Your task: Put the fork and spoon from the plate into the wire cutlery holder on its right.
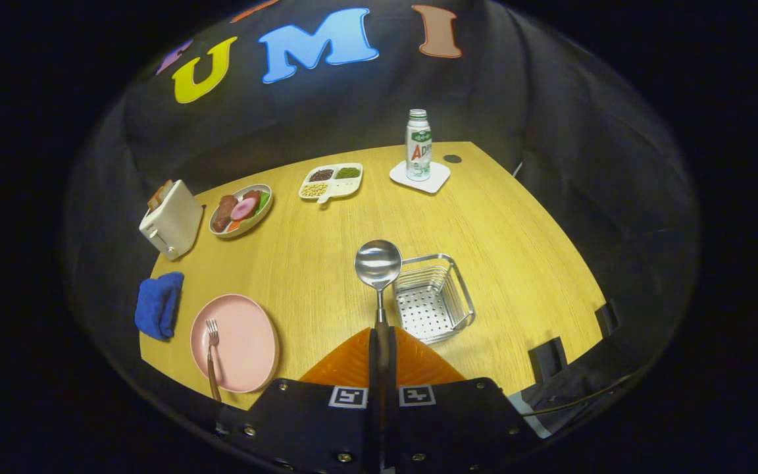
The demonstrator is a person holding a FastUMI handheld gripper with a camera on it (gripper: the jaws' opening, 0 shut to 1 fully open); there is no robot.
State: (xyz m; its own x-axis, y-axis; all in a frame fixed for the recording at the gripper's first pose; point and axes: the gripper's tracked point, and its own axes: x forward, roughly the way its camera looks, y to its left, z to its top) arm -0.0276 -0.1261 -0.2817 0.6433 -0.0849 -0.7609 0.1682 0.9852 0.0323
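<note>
The gripper (382, 336) is pinching the spoon (378, 264) by its handle, both fingers (353, 361) pressing on it, the bowl sticking up just ahead of the fingertips, above the wooden table (497, 217). The wire cutlery holder (433, 297) is sitting just ahead and right of the fingers, right beside the spoon bowl, while the fork (211, 352) is lying on the pink plate (242, 342) off to the fingers' left. Well beyond the fingers are standing a bottle (418, 145) on a coaster (420, 176), a divided tray (330, 182), a food plate (241, 209) and a toaster (170, 219), with a blue cloth (158, 304) left of the pink plate.
</note>
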